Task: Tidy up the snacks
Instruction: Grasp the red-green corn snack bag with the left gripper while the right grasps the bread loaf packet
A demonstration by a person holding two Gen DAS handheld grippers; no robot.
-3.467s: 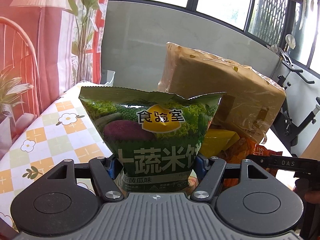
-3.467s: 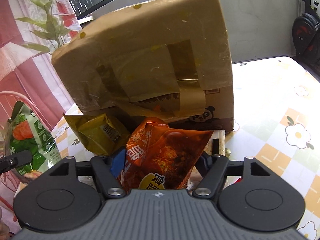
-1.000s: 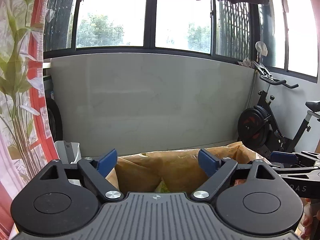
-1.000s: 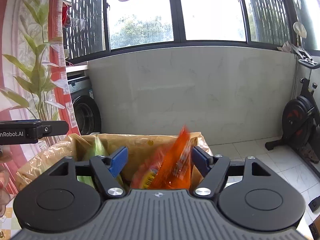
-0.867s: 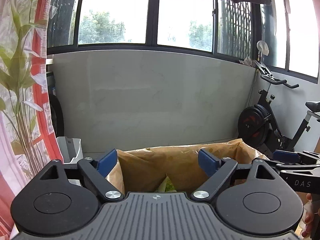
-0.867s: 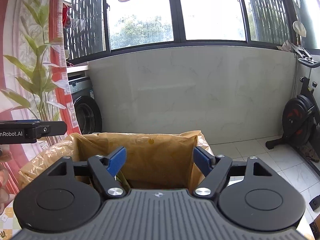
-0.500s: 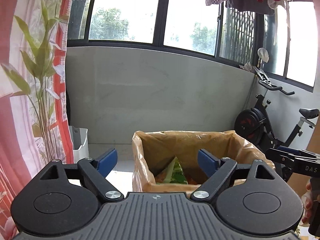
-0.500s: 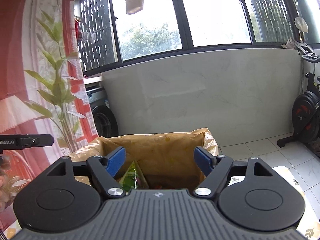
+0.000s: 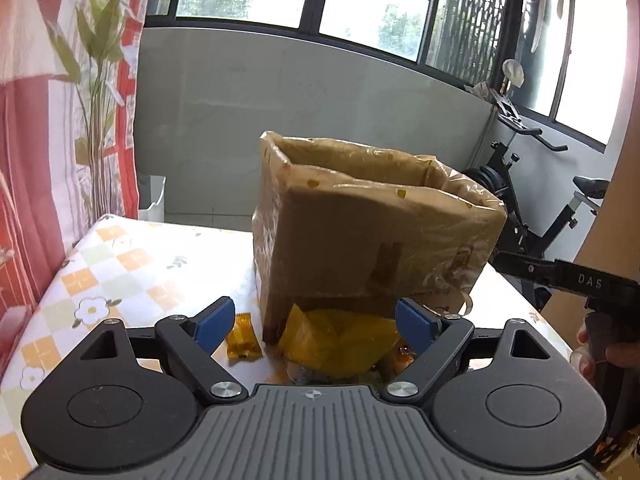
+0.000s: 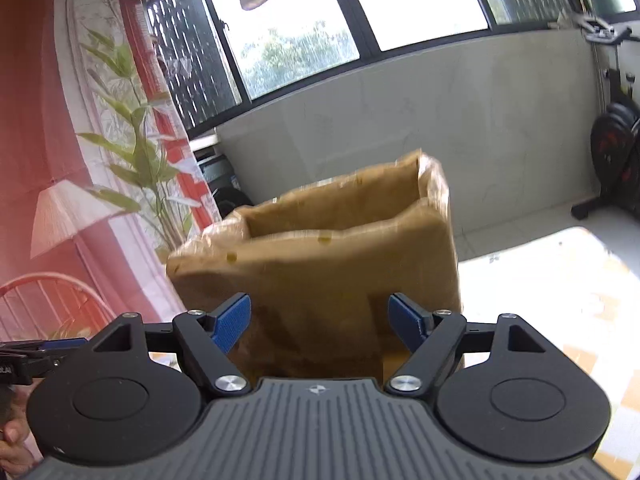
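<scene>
A brown cardboard box [image 9: 360, 236] wrapped in clear tape stands on the table, open at the top; its inside is hidden from here. It also shows in the right wrist view [image 10: 332, 280]. A yellow snack bag [image 9: 340, 340] lies at the box's front foot. A small orange packet [image 9: 243, 338] lies just left of it. My left gripper [image 9: 314, 322] is open and empty, low in front of the yellow bag. My right gripper [image 10: 319, 320] is open and empty in front of the box. The right gripper also shows in the left wrist view [image 9: 560, 276].
The table [image 9: 132, 268] has a checked cloth with orange squares and flowers. A red-and-white curtain [image 9: 32, 160] and a plant [image 9: 96, 80] stand at the left. An exercise bike [image 9: 540, 200] is at the right. A grey wall and windows are behind.
Both grippers held snack bags, let them go into the box, then pulled back and down. Now the box's outer front and the yellow bag at its foot are in view.
</scene>
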